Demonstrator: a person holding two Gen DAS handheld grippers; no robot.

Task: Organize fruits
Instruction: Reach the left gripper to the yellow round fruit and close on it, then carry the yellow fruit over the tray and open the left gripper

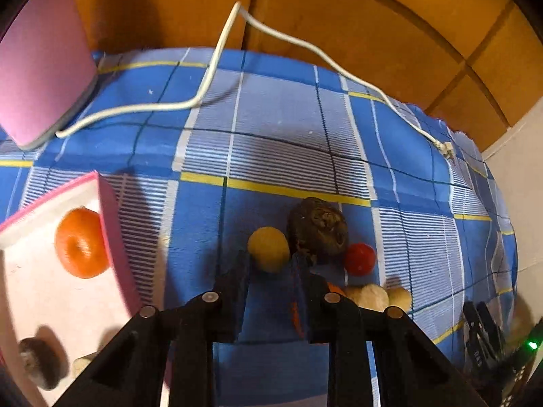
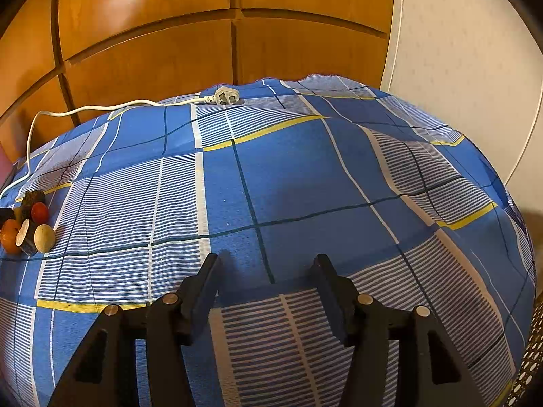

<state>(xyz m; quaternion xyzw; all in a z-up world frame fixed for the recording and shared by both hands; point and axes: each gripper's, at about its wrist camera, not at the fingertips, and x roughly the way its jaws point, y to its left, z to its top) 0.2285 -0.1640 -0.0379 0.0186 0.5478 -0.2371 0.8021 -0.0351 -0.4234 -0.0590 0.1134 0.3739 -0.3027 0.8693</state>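
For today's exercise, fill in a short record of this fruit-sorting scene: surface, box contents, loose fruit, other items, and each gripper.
surface: blue checked cloth
box: pink box holding an orange
loose fruit: yellow ball fruit, dark rough fruit, red fruit
other items: white cable with plug
left gripper: jaws at their narrowest, nothing between them
right gripper: jaws apart, nothing between them

A blue checked cloth (image 2: 288,183) with yellow and white stripes covers the whole surface. Across its far side runs a white cable (image 1: 271,30), its plug (image 2: 225,96) lying flat at the far edge. Behind stand orange-brown wooden panels (image 2: 152,34), a pale wall (image 2: 468,68) to the right.
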